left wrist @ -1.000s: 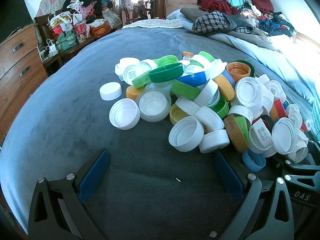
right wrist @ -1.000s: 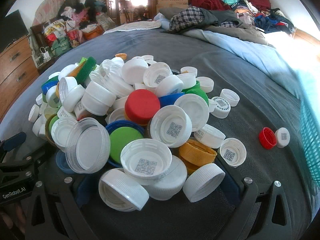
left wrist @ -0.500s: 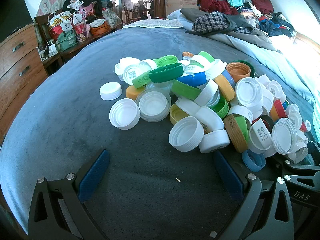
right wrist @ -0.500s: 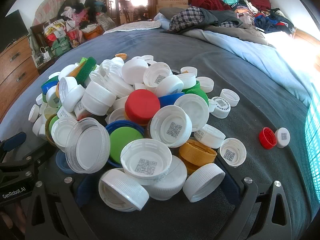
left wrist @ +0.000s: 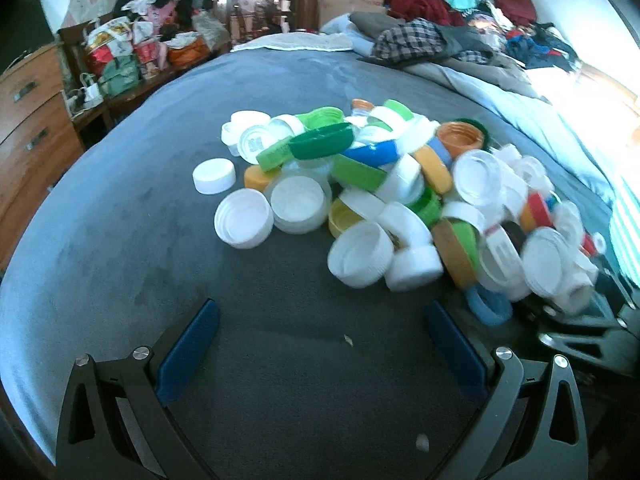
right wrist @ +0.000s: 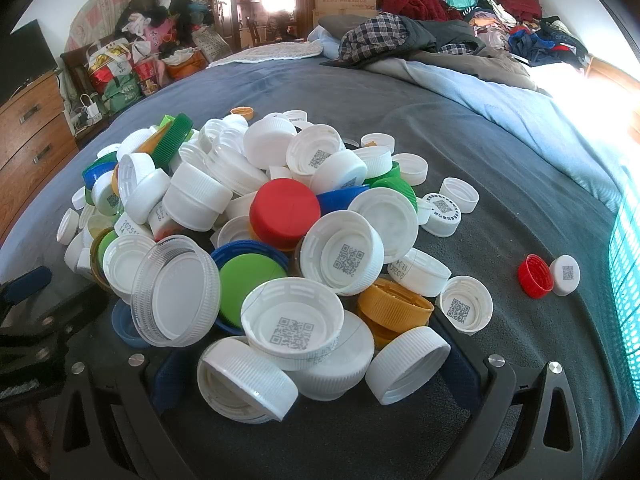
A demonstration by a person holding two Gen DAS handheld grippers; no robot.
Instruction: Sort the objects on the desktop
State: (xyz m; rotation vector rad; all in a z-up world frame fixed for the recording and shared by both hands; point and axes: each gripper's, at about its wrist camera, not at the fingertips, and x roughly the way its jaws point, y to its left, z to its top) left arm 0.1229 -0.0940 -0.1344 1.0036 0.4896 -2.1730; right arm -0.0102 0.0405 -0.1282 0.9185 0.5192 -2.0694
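A heap of plastic bottle caps (left wrist: 400, 200), mostly white with green, blue, orange and red ones, lies on a grey bed cover (left wrist: 120, 240). My left gripper (left wrist: 320, 306) stands open just short of the heap, with only bare cover between its blue pads (left wrist: 188, 348). My right gripper (right wrist: 316, 364) is open at the other side of the heap (right wrist: 280, 220). Several white caps, one with a QR code (right wrist: 292, 320), lie between its fingers and hide most of them. A red cap (right wrist: 535, 276) and a white cap (right wrist: 565, 275) lie apart at the right.
A lone white cap (left wrist: 214, 176) sits left of the heap. Clothes (right wrist: 420, 36) are piled at the far end of the bed. A wooden dresser (left wrist: 28, 120) and stuffed bags (left wrist: 120, 52) stand to the left. A teal mesh basket (right wrist: 626, 300) is at the right edge.
The left wrist view has shifted a little and its right side is blurred, so the left gripper is moving slightly. The right gripper and the caps hold still.
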